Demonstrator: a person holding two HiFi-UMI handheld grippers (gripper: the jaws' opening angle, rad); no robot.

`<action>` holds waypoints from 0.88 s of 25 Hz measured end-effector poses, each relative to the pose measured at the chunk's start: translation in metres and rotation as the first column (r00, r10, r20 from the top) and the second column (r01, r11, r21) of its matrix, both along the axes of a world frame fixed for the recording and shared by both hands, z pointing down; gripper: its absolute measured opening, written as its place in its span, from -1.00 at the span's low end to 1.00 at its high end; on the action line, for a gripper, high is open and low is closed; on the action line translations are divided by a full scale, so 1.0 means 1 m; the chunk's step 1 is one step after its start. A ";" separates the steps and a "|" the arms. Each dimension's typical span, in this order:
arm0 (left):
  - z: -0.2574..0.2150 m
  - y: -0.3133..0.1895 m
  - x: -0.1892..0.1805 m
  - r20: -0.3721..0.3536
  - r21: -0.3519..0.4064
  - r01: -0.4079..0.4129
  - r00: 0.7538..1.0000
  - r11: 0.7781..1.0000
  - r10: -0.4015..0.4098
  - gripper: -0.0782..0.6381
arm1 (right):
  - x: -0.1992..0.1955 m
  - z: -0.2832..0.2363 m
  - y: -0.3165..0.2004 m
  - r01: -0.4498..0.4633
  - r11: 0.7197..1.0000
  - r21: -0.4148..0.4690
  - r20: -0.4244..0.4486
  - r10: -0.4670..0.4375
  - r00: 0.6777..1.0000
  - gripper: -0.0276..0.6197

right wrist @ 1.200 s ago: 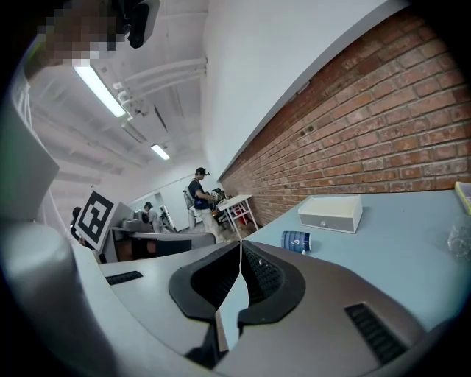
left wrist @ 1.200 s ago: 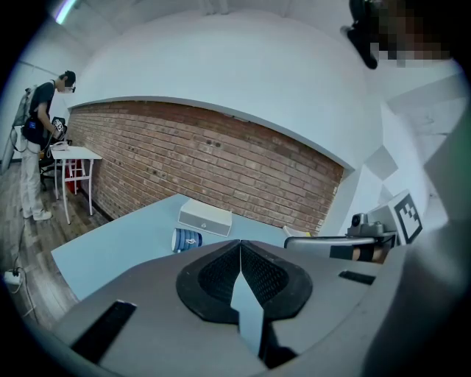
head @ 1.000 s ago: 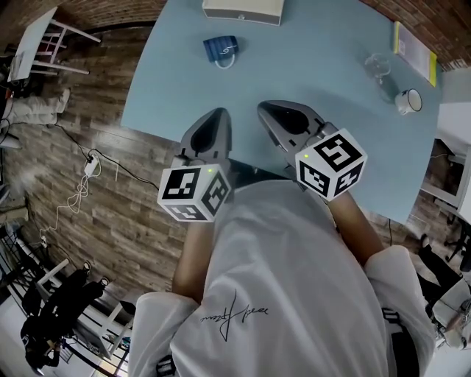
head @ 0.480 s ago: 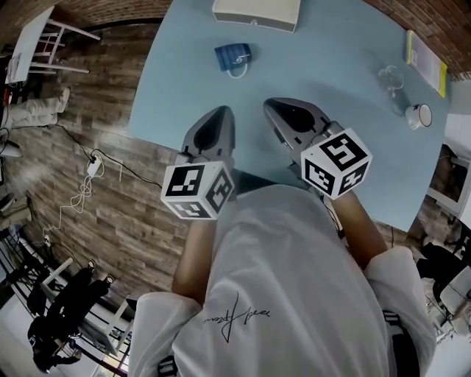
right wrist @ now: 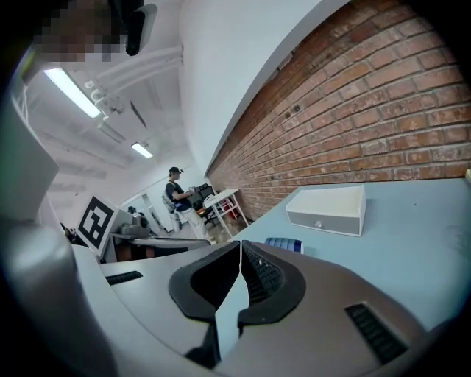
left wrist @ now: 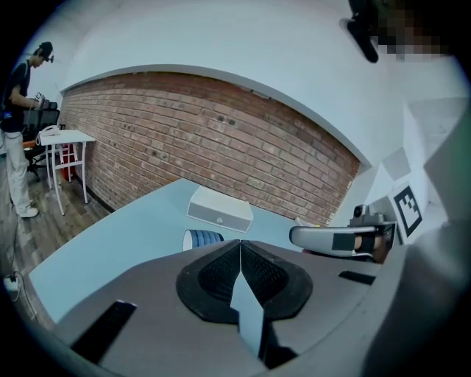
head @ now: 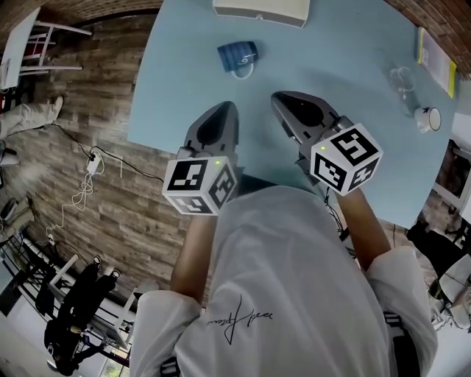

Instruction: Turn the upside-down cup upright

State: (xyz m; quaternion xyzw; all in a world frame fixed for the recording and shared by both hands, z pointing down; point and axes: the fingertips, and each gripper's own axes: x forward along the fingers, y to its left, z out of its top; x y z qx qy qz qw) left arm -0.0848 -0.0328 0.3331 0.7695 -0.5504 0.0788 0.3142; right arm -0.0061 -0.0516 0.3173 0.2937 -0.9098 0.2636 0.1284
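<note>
- You hold both grippers low at the centre of the head view, close to your chest, forearms bent and running back under your white shirt.
- Your left gripper (head: 223, 110) points up the frame over the near edge of the table (head: 331, 51). Its own view (left wrist: 239, 249) shows the jaws pressed together with nothing between them.
- Your right gripper (head: 285, 98) lies just beside it, angled slightly toward the upper left. Its jaws are likewise closed and empty (right wrist: 240, 252).
- The two grippers lie side by side, near each other but apart.
- Since a second ago, both grippers and everything on the table have drifted a little to the right in the frame. The cup lies as it did.
- The cup (head: 237, 55), blue and ribbed, sits beyond both tips in the upper middle of the frame, its white handle toward you and well clear of either gripper. I cannot tell whether it rests on its rim or on its side.
- Past it, at the top edge, stands a white box (head: 261, 9).
- In the upper right are a glass (head: 403, 77), a white mug (head: 427, 118) and a yellow book (head: 436, 59).
- Count: two grippers, one cup, one box, one glass, one mug, one book.
</note>
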 end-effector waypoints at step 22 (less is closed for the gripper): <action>0.047 -0.053 -0.025 -0.054 -0.117 -0.021 0.998 0.993 0.015 -0.75 | -0.016 0.042 -0.049 -0.011 0.996 -0.087 -0.077 0.004 0.997 -0.85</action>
